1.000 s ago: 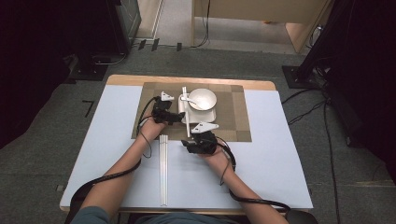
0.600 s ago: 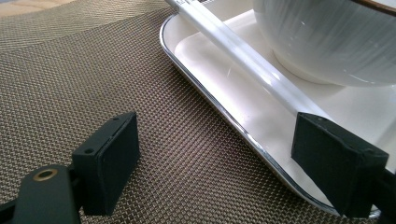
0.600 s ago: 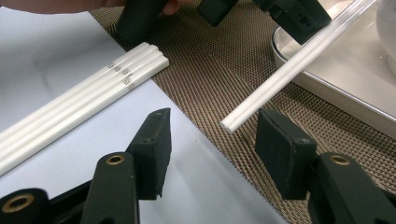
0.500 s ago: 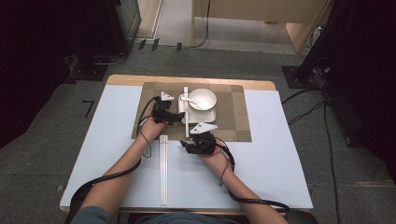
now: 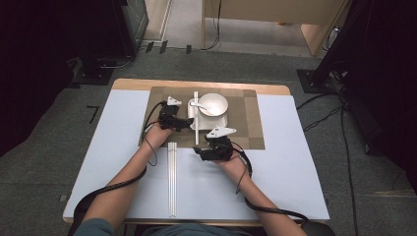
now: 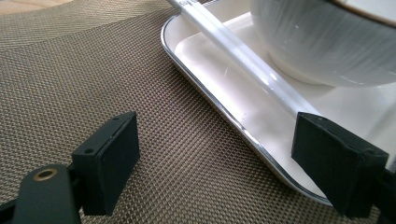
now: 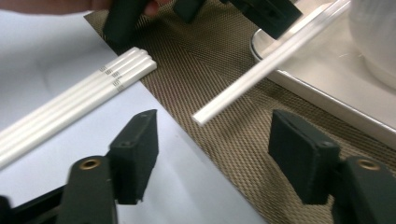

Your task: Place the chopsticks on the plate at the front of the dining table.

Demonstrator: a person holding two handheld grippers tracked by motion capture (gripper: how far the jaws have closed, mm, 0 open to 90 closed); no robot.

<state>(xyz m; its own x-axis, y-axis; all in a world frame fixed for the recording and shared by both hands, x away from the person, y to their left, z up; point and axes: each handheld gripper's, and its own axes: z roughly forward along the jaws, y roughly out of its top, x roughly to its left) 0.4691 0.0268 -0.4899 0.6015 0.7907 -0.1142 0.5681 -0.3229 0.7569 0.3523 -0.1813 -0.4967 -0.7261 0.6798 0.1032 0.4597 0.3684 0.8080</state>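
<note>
A white chopstick (image 5: pixel 195 118) lies slanted across the white tray (image 5: pixel 222 123), with its near end over the woven mat (image 5: pixel 246 128). A white bowl (image 5: pixel 213 104) holding a spoon stands on the tray. My left gripper (image 5: pixel 189 122) is at the tray's left rim (image 6: pixel 210 60), its jaws apart, one over the mat and one over the tray. The chopstick (image 6: pixel 243 56) and bowl (image 6: pixel 327 37) sit just ahead. My right gripper (image 5: pixel 199 151) is near the mat's front edge. Its jaws have just been opening and stand clear of the chopstick's tip (image 7: pixel 201 119).
Three more white chopsticks (image 5: pixel 171 177) lie side by side on the pale blue table (image 5: pixel 295 182), left of my right gripper, and appear again (image 7: pixel 79 102) in the right gripper view. Cables trail from both grippers. Dark equipment stands around the table.
</note>
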